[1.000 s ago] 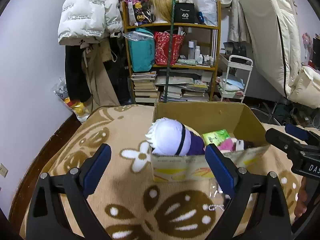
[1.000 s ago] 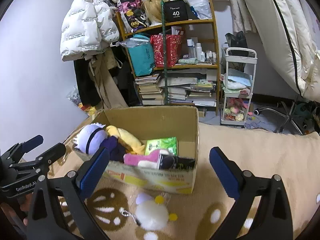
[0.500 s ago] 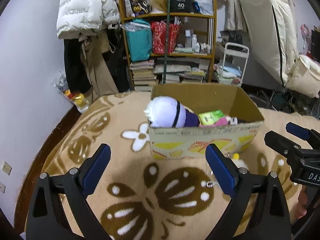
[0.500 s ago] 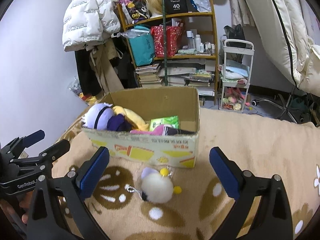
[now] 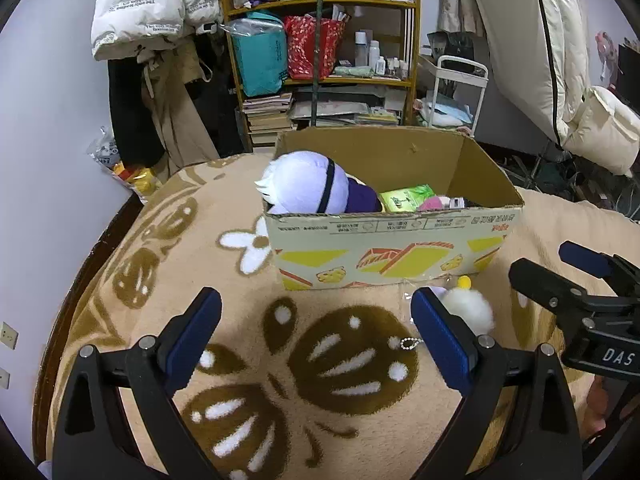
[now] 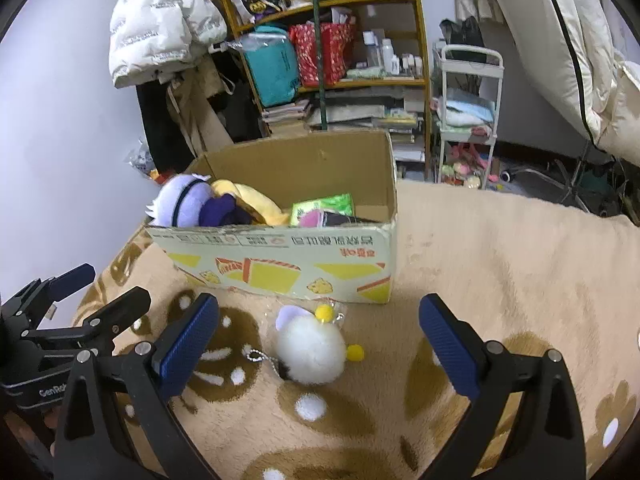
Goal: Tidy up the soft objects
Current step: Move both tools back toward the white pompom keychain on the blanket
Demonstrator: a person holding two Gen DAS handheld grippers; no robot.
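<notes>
A cardboard box (image 5: 392, 252) (image 6: 280, 264) stands on the tan blanket and holds a white-and-purple plush (image 5: 308, 188) (image 6: 180, 204), a yellow plush (image 6: 248, 200), a green packet (image 5: 406, 198) (image 6: 324, 206) and a pink soft item (image 6: 310, 220). A white fluffy keychain toy (image 6: 310, 346) (image 5: 468, 308) lies on the blanket just in front of the box. My left gripper (image 5: 316, 332) is open and empty, in front of the box. My right gripper (image 6: 320, 340) is open around the white toy, jaws wide apart and not touching it.
A wooden shelf (image 5: 320, 40) with bags, books and bottles stands behind the box. A white trolley (image 6: 468, 116) is to its right, coats (image 5: 160, 20) hang on the left. The blanket (image 6: 500, 272) stretches to the right. The bed's dark edge (image 5: 80, 280) runs at left.
Both grippers have pulled back and up from the box, so it looks smaller. The white fluffy toy has come into view between the right gripper's jaws.
</notes>
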